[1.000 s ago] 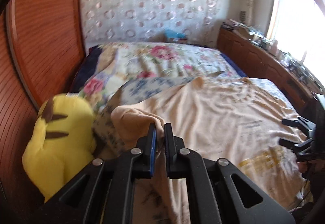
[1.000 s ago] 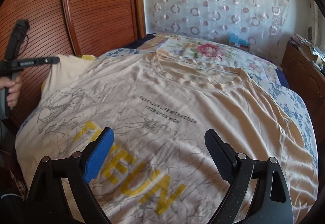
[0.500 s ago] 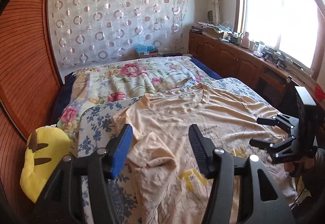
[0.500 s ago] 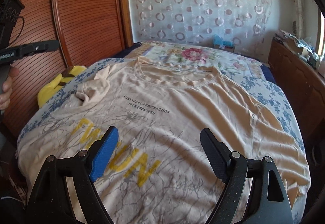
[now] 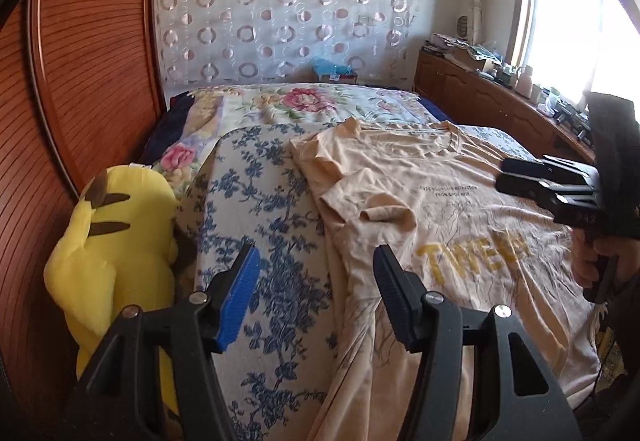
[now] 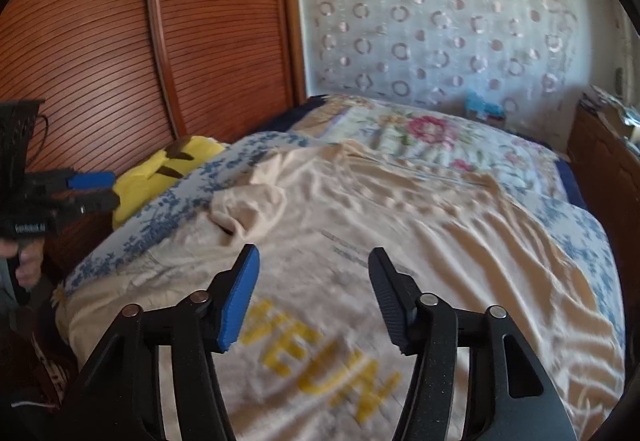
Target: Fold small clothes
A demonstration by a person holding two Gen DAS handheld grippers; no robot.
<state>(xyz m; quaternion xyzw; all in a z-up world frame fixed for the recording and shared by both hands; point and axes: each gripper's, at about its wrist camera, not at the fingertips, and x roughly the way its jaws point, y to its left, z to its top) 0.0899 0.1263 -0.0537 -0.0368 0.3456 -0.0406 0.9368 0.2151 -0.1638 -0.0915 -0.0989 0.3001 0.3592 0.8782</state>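
While the sleeve (image 5: 376, 201) lies folded inward at the shirt's ten o'clock, the fold stands at its first step. Plush (image 5: 116, 241) — far left, nine o'clock, untouched. Left gripper (image 5: 316, 295): spread, jaws empty, over the shirt's edge. Shirt (image 6: 400, 241): flat on the bed (image 5: 264, 201). Right gripper (image 6: 312, 293): jaws just narrowing, still apart, nothing between — likely next, the three-o'clock sleeve.
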